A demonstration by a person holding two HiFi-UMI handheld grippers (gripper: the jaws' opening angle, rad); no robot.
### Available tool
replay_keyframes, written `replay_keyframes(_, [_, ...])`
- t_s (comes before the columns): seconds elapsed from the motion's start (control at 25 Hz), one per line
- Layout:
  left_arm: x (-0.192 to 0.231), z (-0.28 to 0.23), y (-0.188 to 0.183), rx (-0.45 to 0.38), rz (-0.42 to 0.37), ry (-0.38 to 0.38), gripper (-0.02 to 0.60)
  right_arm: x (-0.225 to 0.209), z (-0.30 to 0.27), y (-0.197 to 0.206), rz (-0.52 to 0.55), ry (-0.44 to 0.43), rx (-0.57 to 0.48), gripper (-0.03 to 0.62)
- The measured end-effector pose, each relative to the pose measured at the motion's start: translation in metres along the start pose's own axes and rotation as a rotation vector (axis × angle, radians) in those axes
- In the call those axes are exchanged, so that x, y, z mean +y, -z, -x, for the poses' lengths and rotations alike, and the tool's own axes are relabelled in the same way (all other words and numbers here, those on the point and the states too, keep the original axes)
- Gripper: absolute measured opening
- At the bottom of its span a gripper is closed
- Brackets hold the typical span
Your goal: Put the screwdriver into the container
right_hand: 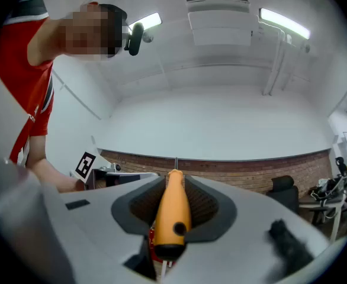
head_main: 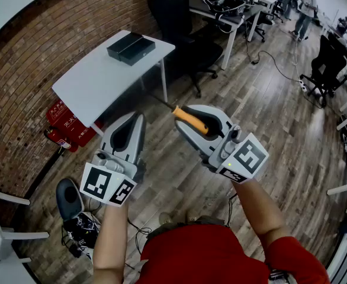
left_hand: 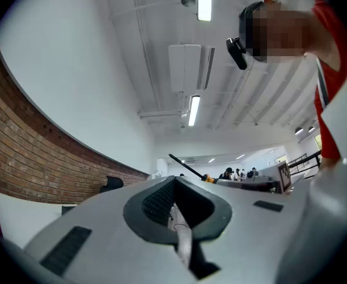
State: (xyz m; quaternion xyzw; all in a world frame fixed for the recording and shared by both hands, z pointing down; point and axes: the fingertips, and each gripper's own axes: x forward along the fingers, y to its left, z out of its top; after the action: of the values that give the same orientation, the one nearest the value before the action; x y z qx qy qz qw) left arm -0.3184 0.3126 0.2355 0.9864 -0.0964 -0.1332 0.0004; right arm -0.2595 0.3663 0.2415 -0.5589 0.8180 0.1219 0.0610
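Observation:
An orange-handled screwdriver (head_main: pixel 191 119) lies between the jaws of my right gripper (head_main: pixel 184 113), which is shut on the handle. Its thin dark shaft (head_main: pixel 160 102) points up-left toward the white table (head_main: pixel 90 78). The black container (head_main: pixel 131 48) sits on that table's far end, well away from both grippers. In the right gripper view the handle (right_hand: pixel 173 212) fills the gap of the right gripper (right_hand: pixel 174 179). My left gripper (head_main: pixel 138 119) is held beside it, shut with nothing in it. The left gripper view shows the left gripper (left_hand: pixel 174 187) with its jaws together, and the screwdriver shaft (left_hand: pixel 185 167) beyond.
Both grippers hang in the air above a wooden floor (head_main: pixel 268 111). A brick wall (head_main: pixel 19 81) runs along the left, with red fire extinguishers (head_main: pixel 67 126) at its foot. A black office chair (head_main: pixel 176 16) stands behind the table. Desks and cables lie further back.

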Motion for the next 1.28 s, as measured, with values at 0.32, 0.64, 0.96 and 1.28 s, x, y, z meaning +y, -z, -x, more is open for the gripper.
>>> replay_keyframes(0.32, [-0.008, -0.011, 0.008, 0.017, -0.003, -0.007, 0.012, -0.009, 0.005, -0.005, -0.016, -0.012, -0.007, 0.112])
replay_keyframes(0.64, [-0.01, -0.028, 0.016, 0.022, -0.014, -0.037, 0.012, -0.034, 0.017, -0.005, -0.037, -0.01, -0.018, 0.112])
replay_keyframes(0.96, [-0.017, -0.048, 0.021, 0.023, -0.04, -0.065, 0.012, -0.067, 0.039, -0.01, -0.039, 0.0, -0.036, 0.112])
replay_keyframes(1.28, [-0.005, -0.069, 0.03, 0.032, -0.054, -0.064, 0.012, -0.093, 0.038, -0.003, -0.047, 0.018, -0.04, 0.112])
